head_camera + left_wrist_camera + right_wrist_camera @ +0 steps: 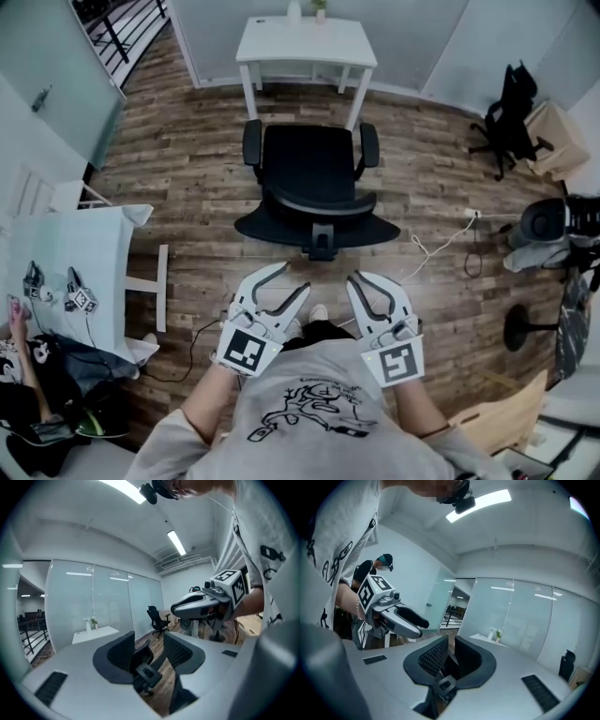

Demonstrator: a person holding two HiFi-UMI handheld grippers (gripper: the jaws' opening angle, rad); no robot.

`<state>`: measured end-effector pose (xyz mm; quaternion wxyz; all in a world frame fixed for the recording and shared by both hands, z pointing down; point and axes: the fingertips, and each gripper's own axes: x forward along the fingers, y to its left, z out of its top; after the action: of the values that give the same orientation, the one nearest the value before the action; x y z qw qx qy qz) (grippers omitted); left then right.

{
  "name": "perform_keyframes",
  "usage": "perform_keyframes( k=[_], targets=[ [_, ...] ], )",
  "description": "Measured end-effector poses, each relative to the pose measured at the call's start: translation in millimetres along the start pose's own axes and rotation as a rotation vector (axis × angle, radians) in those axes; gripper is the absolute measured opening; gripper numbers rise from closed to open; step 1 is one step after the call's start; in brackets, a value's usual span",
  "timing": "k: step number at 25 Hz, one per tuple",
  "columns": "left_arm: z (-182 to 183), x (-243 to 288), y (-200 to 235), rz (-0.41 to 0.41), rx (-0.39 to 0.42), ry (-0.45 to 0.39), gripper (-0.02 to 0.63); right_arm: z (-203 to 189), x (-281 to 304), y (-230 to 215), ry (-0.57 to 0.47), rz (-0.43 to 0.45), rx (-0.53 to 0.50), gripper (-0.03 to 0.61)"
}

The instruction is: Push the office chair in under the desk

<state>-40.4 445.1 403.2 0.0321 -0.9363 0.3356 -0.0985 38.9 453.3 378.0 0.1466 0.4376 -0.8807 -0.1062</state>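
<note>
Head view looks steeply down; both gripper views face forward, sharing the office chair (314, 183).

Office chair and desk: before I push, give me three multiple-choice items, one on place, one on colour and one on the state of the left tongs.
1. Where is the office chair relative to the desk?
A. Pushed fully under it
B. Standing in front of it
C. Lying on its side beside it

2. What colour is the desk?
A. Black
B. White
C. Red

3. The left tongs are:
A. Shut on an armrest
B. Shut on the backrest
C. Open and empty

Answers:
1 B, all of the chair shows in front of the desk.
2 B, its top and legs are white.
3 C, they stand apart, short of the chair.
</note>
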Motion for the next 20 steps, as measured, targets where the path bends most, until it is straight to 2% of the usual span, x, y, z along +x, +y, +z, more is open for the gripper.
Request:
perform_keyframes(
  k=[3, 7, 10, 15, 20],
  targets=[
    [-22, 11, 8, -0.007, 0.074, 0.067, 0.183, -20, 6, -6, 0.061, 0.021, -0.079, 0.061],
    [-56, 29, 16, -0.037, 0.118, 0.153, 0.183, -56, 22, -14, 0.171, 0.065, -0.224, 0.106],
    [-85, 45, 22, -0.054, 0.195, 0.229, 0.183, -80, 36, -19, 0.221, 0.097, -0.294, 0.114],
    [-138, 70, 35, -0.095, 0.32, 0.383, 0.183, -127, 56, -23, 0.307, 0.164, -0.366, 0.123],
    [-197, 92, 45, -0.14, 0.447, 0.544, 0.199, -184, 71, -31, 0.407, 0.232, -0.387, 0.156]
  ],
)
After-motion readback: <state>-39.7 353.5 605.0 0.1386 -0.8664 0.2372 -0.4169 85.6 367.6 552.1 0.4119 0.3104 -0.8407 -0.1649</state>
